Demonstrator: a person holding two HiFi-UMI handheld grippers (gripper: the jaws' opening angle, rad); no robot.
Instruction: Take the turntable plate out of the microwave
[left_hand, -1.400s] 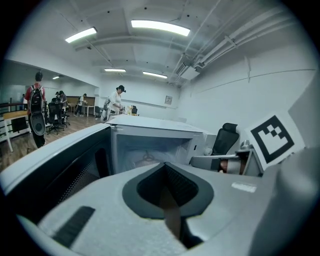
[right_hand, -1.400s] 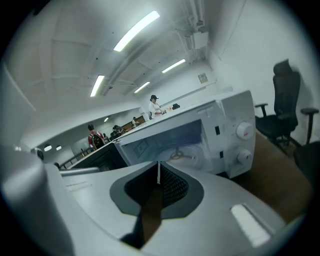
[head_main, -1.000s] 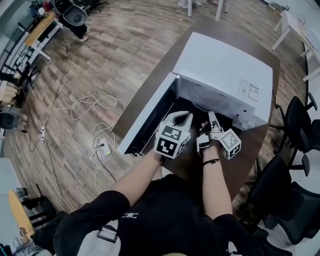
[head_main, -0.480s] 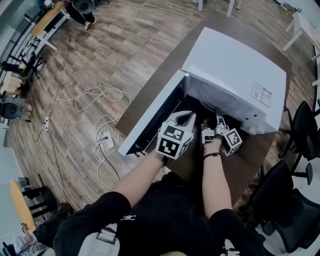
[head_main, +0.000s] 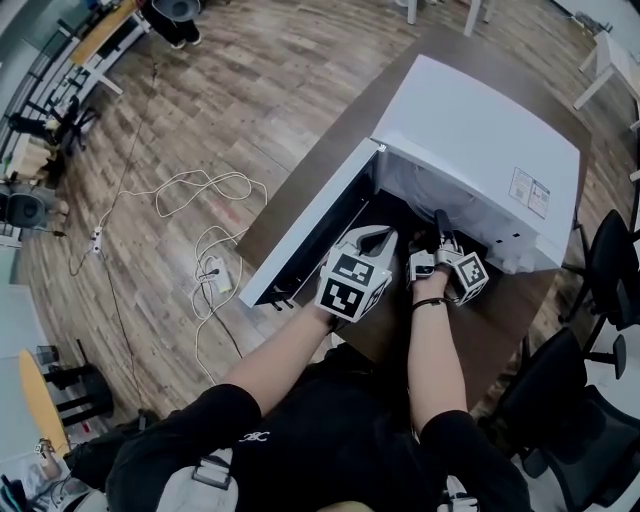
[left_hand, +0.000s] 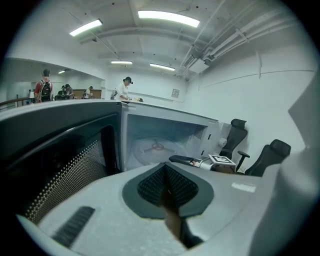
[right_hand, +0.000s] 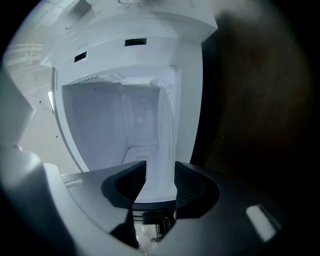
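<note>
Left tool (left_hand: 166, 186) was closed, empty, facing the open microwave (head_main: 480, 130). Right tool (right_hand: 160, 174) held jaws apart at its mouth. Turntable plate (left_hand: 156, 148) sat inside.

- Microwave (head_main: 470, 130) cavity: largely hidden beneath its own top in the head view.
- Turntable plate (left_hand: 150, 151): hazy, its near edge cut off by the left claw (left_hand: 165, 172).
- Right claw (head_main: 440, 218) tips: lost in the cavity's shadow.
- Label (head_main: 527, 186) print: too small to read.

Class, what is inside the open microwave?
The turntable plate lies on its floor, hub showing through; the right hand-held gripper is at the opening. The left hand-held gripper covers the plate's near edge.
</note>
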